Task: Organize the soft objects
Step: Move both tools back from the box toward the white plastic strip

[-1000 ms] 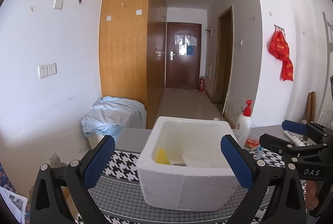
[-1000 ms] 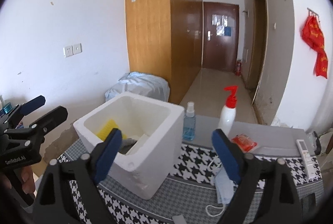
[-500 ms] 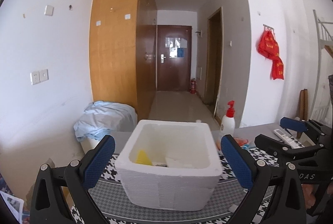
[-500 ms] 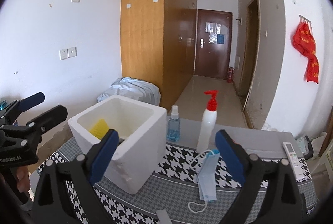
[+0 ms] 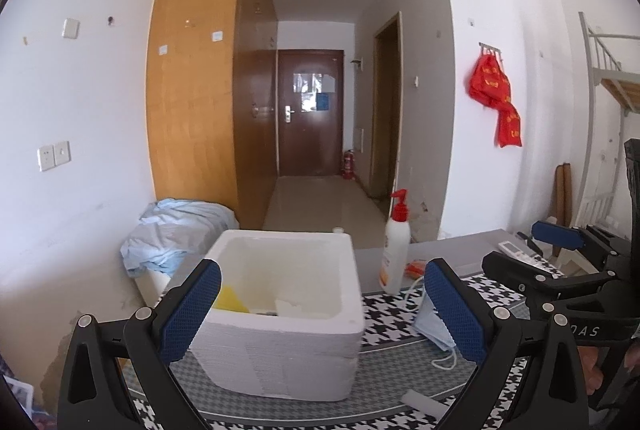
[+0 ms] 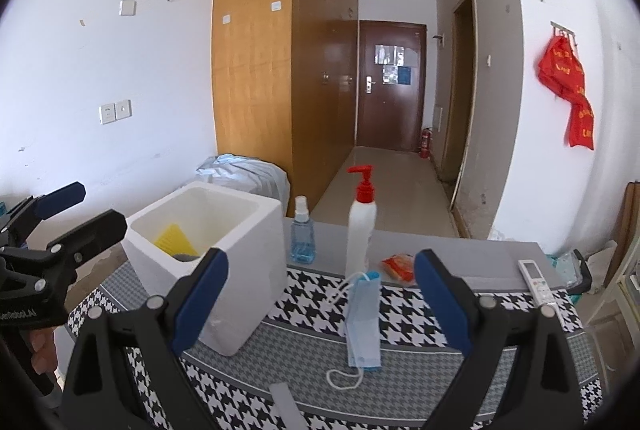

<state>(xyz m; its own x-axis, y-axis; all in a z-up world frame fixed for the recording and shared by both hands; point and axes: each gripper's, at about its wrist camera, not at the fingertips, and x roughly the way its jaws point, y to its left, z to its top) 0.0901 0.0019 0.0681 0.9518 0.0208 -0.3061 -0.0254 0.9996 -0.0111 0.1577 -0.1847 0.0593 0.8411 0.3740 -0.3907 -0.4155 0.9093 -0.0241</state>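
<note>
Mask (image 6: 363, 322): lies flat on the houndstooth surface (image 6: 500, 314), between and just ahead of the right tongs' pads; likely the next soft thing to gather.
Box (image 5: 288, 310): white foam, open top, straight ahead of the left tongs and ahead-left of the right; seemingly the collecting bin, as a yellow piece (image 6: 173, 239) and pale scraps already sit inside.
Left tongs (image 5: 320, 314): wide open, empty, pads level with the box's near corners.
Right tongs (image 6: 320, 298): wide open, empty, aimed over the mask, probably lining up to pinch it.
Bottles: a pump bottle (image 6: 361, 226) and blue sprayer (image 6: 302, 234) stand beyond the mask, hard goods likely left alone.
Packet (image 6: 398, 267): orange, beside the pump bottle.
Remote (image 6: 534, 280): far right of the right tongs.
Writing: "DAS" on the right tongs' body; the left tongs' lettering is too blurred to read; gold marks on the red wall hanging (image 6: 570, 94) are illegible.
</note>
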